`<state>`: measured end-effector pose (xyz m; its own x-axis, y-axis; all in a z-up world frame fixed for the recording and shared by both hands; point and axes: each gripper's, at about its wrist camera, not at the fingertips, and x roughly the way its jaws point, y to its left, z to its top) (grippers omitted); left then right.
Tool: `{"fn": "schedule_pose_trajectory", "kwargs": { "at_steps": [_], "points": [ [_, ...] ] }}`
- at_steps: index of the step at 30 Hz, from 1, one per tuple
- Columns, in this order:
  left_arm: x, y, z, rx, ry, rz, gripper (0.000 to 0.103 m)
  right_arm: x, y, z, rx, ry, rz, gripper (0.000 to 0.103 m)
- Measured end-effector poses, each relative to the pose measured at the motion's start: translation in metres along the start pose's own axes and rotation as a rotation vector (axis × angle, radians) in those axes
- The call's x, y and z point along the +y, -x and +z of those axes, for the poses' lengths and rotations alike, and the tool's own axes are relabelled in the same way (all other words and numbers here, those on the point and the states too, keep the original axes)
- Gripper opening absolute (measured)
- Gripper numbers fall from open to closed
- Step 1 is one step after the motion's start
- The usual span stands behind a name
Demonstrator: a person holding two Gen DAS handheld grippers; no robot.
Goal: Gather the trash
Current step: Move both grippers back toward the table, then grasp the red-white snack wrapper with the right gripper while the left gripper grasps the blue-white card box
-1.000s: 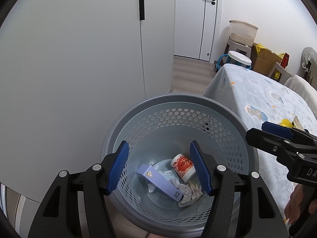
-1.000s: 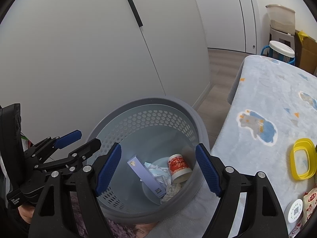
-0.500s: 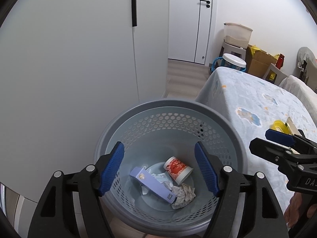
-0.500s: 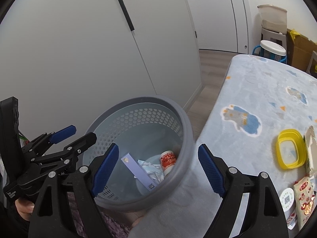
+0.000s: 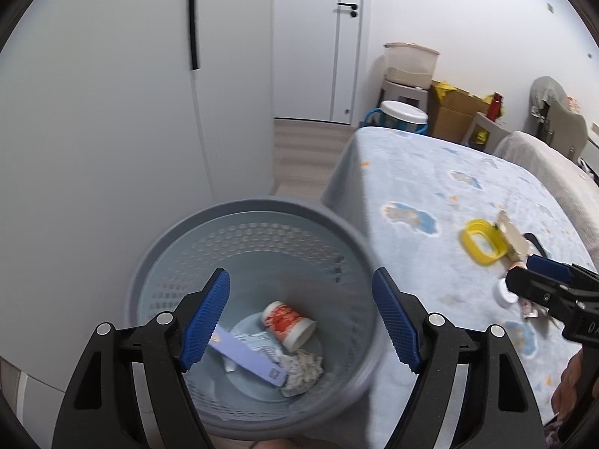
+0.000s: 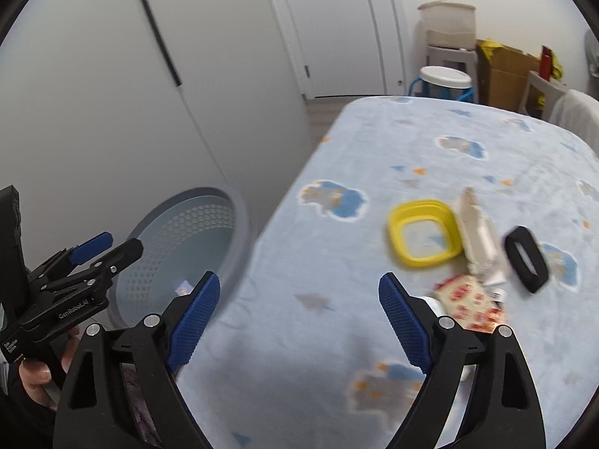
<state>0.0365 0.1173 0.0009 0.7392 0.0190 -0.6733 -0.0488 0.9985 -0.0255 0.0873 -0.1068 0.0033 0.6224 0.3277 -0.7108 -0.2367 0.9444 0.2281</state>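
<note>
You're getting soft, even indoor light in both views, no hard glare anywhere, just flat white walls going a bit grey toward the left of each frame. Fisheye bends everything: the door (image 5: 338, 41) leans, and black vignette eats all four corners. Motion blur is the big issue. In the left wrist view the bin (image 5: 247, 299) rim smears at its right side and the yellow lid (image 5: 481, 245) is streaky. The right wrist view is worse; the lid and the wrappers (image 6: 468, 299) in the right half are smudged. A faint shadow sits on the blanket (image 6: 337, 355) near bottom centre.
</note>
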Motion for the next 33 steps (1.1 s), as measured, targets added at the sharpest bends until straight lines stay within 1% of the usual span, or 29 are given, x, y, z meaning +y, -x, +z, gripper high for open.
{"fn": "schedule_pose_trajectory", "kwargs": {
  "at_steps": [7,12,15,17,20,24,27,31,33],
  "points": [
    [-0.042,-0.005,-0.002,0.008,-0.052,-0.044,0.077,-0.056,0.037,-0.012,-0.007,-0.036,-0.113,0.088],
    [-0.071,-0.007,-0.004,0.015,-0.078,-0.084,0.077,-0.091,0.043,-0.021,0.028,-0.048,-0.159,0.088],
    [-0.090,-0.009,-0.008,0.022,-0.104,-0.100,0.077,-0.102,0.040,-0.027,0.051,-0.051,-0.152,0.088],
    [-0.099,-0.011,-0.010,0.029,-0.123,-0.102,0.077,-0.107,0.036,-0.032,0.069,-0.045,-0.131,0.088],
    [-0.110,-0.016,-0.013,0.043,-0.138,-0.105,0.077,-0.107,0.029,-0.038,0.096,-0.029,-0.111,0.088],
    [-0.120,-0.021,-0.015,0.057,-0.149,-0.112,0.077,-0.103,0.018,-0.042,0.118,-0.004,-0.112,0.087],
    [-0.124,-0.023,-0.014,0.065,-0.155,-0.119,0.077,-0.102,0.013,-0.041,0.121,0.008,-0.106,0.084],
    [-0.131,-0.027,-0.014,0.073,-0.166,-0.126,0.077,-0.104,0.006,-0.039,0.134,0.007,-0.092,0.075],
    [-0.133,-0.028,-0.015,0.075,-0.171,-0.128,0.077,-0.106,0.002,-0.039,0.141,0.003,-0.086,0.074]
  ]
}}
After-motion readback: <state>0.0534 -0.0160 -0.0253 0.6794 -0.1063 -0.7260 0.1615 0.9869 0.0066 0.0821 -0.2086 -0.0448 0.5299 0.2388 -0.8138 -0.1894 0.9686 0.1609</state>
